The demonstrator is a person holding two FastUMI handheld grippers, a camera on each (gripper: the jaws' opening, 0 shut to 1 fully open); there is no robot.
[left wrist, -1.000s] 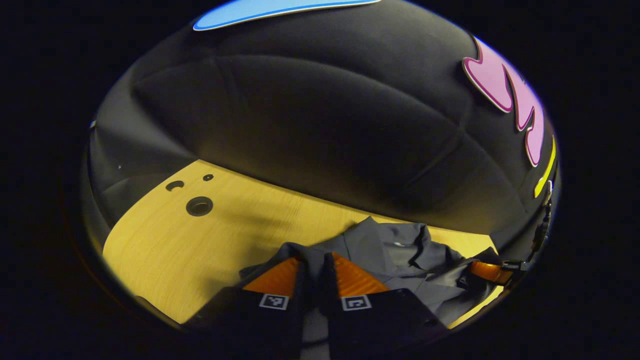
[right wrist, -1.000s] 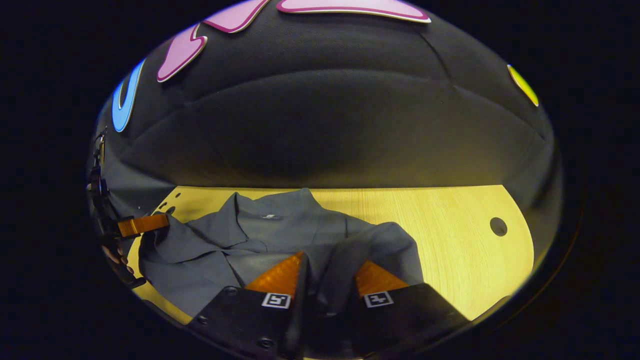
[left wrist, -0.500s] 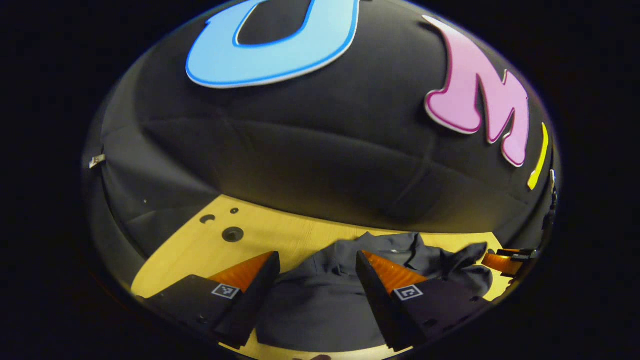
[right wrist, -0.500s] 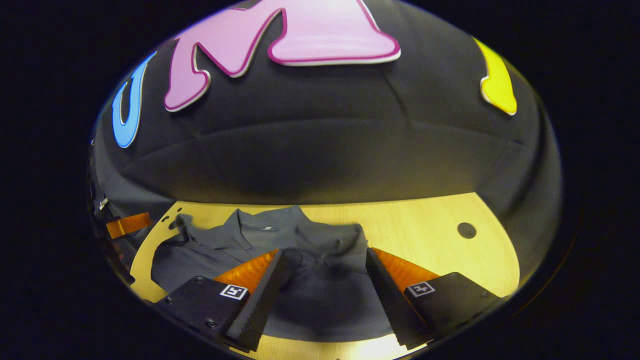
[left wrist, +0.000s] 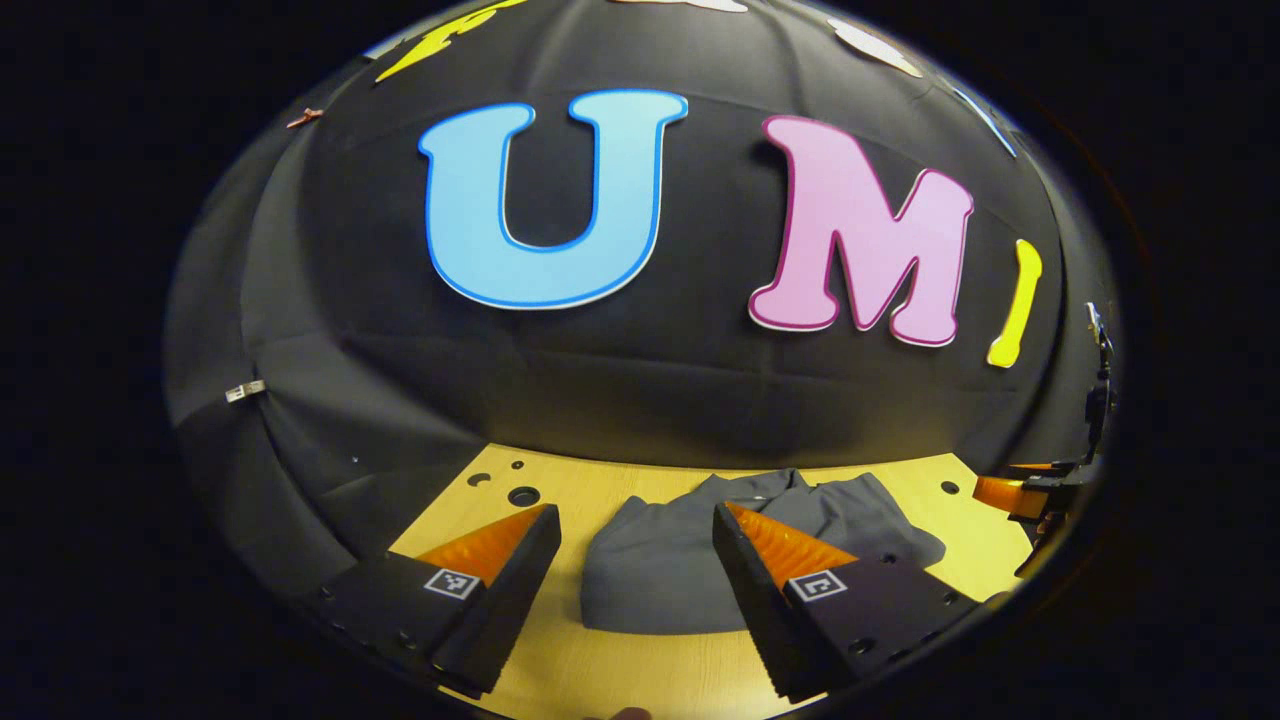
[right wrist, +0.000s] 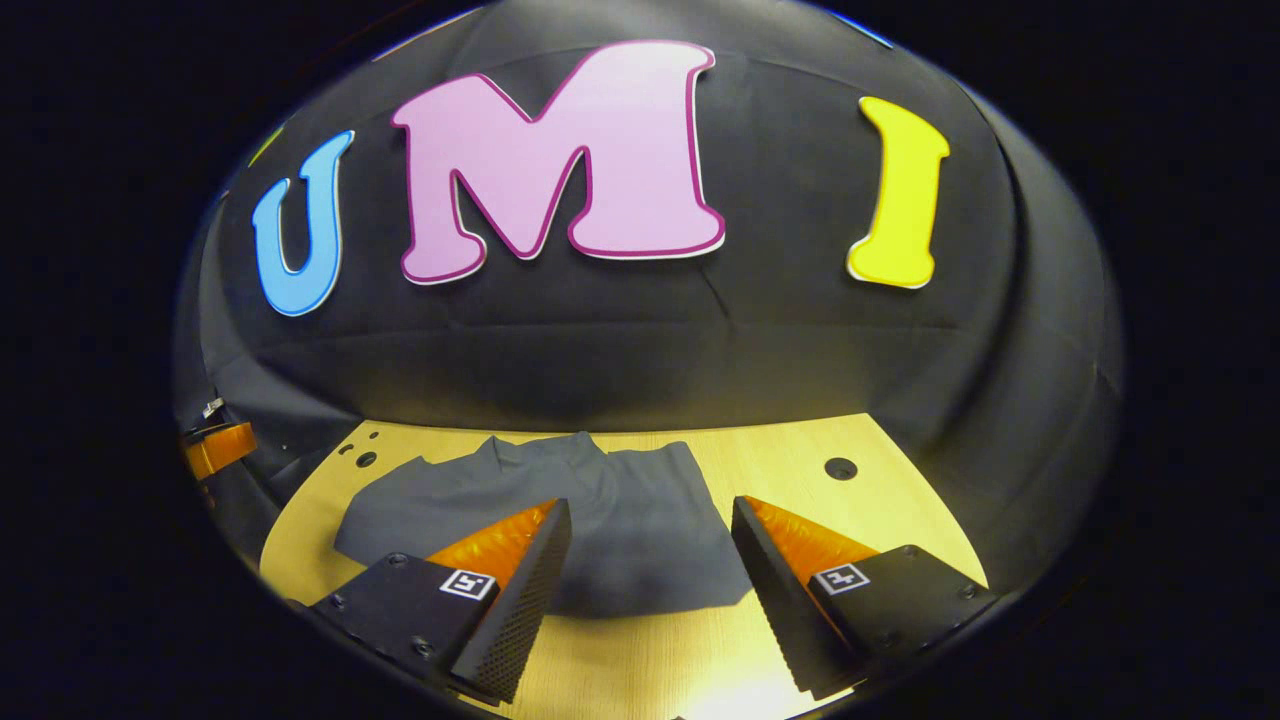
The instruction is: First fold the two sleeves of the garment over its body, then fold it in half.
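Your left gripper (left wrist: 634,545): you hold it above the near part of the table, fingers spread wide and gripping nothing; the grey cloth shows in the gap between them.
Your right gripper (right wrist: 648,540): raised the same way, jaws released, nothing between the fingers; it also shows at the far right edge of the left gripper view, too small there to judge.
Garment (right wrist: 590,520): a grey shirt lying flat on the table as a compact folded bundle, just beyond both pairs of fingertips and touched by neither gripper. In the right gripper view its near edge runs straight across between your fingers.
Collar (right wrist: 545,450): at the far edge of the bundle, toward the wall.
Sleeves: they seem to be tucked in over the body, since no sleeve sticks out to either side, though the dark cloth hides the layers.
Table (right wrist: 780,465): pale wood, bare around the shirt, with round holes near its far corners (right wrist: 840,468).
Booth wall (left wrist: 640,380): black cloth rising directly behind the table's far edge.
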